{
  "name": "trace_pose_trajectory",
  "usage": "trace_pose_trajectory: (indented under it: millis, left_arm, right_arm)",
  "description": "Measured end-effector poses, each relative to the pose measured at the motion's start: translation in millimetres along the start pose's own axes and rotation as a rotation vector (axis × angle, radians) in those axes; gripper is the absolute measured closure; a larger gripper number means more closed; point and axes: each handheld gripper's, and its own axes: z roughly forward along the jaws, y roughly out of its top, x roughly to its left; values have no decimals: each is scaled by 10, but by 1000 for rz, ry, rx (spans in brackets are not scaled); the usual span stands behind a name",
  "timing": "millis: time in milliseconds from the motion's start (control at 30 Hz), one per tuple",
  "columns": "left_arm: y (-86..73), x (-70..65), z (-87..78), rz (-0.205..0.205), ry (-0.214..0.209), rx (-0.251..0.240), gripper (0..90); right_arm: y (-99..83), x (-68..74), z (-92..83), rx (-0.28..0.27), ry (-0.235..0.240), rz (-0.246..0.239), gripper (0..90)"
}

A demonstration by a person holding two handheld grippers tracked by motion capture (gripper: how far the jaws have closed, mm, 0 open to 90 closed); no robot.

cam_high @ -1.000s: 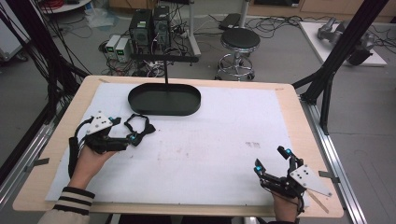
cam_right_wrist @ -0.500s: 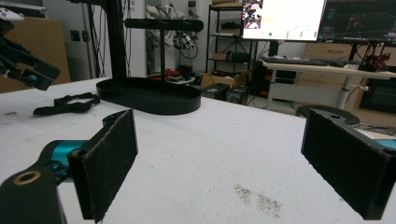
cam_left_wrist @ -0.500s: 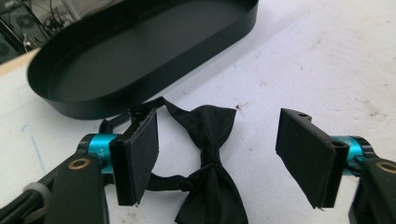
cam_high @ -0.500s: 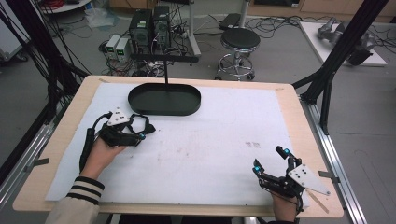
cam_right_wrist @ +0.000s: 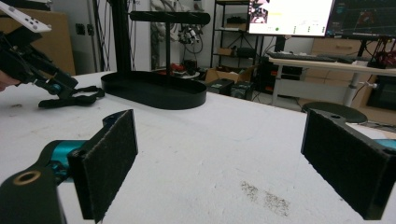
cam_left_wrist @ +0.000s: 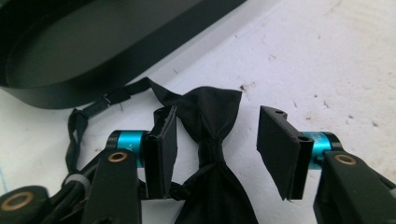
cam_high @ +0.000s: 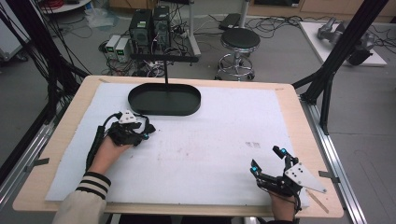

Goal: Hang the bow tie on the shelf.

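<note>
White-padded surface [cam_high: 210, 154], lab behind | black tray [cam_high: 164, 99] upper centre | bow tie [cam_left_wrist: 212, 140] below tray, between left gripper [cam_left_wrist: 217, 151] open fingers: soft, light; pinch knot | right gripper [cam_high: 271, 165] lower right, open, empty

Left gripper [cam_high: 140, 135] and bow tie [cam_left_wrist: 210, 154] now nearer the black tray [cam_high: 164, 99].

- Beyond my wooden counter [cam_high: 299, 116], a round black stool [cam_high: 239, 39] stands on the grey floor.
- Two dark computer towers [cam_high: 150, 25] sit left of it, among tangled cables.
</note>
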Motion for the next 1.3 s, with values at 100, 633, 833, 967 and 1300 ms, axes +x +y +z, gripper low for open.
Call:
trace_pose_trajectory:
  millis: [100, 633, 833, 967, 1300]
  left_arm:
    - [-5, -3, 30, -4, 25, 16, 512]
    - [-45, 8, 135, -55, -18, 76, 720]
    - [-21, -54, 88, 2, 23, 71, 767]
    - [0, -48, 2, 1, 34, 1, 769]
    - [89, -44, -386, 42, 138, -289, 769]
  right_arm:
    - [-1, 6, 3, 4, 1, 3, 99]
    - [-12, 15, 19, 15, 14, -3, 99]
    - [-12, 19, 21, 16, 15, -2, 99]
    - [-13, 17, 21, 16, 15, -2, 99]
    - [-14, 31, 32, 21, 19, -6, 99]
